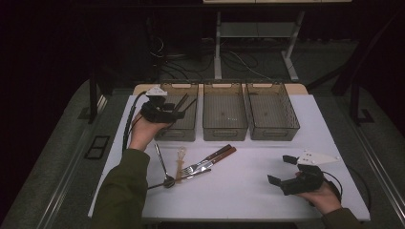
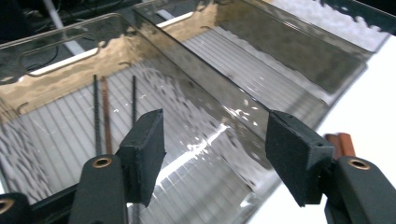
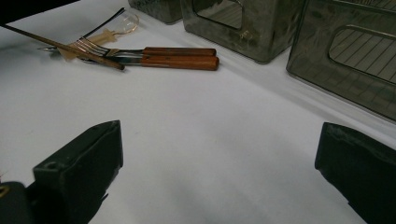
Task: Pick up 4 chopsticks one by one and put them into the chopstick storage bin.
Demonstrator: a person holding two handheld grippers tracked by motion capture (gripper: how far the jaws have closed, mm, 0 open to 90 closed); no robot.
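progress: chopsticks (image 2: 105, 114) already in far-left bin (image 1: 188, 132) | left claw (image 1: 177, 106) released, empty | right claw (image 1: 282, 171) released | forks, spoons (image 1: 191, 168) still on counter (image 1: 248, 191) near front-left edge

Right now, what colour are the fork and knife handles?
Reddish-brown wood on the handles, clearest in the right gripper view.

No writing, label, brand, number or sign can be read anywhere in these pictures.
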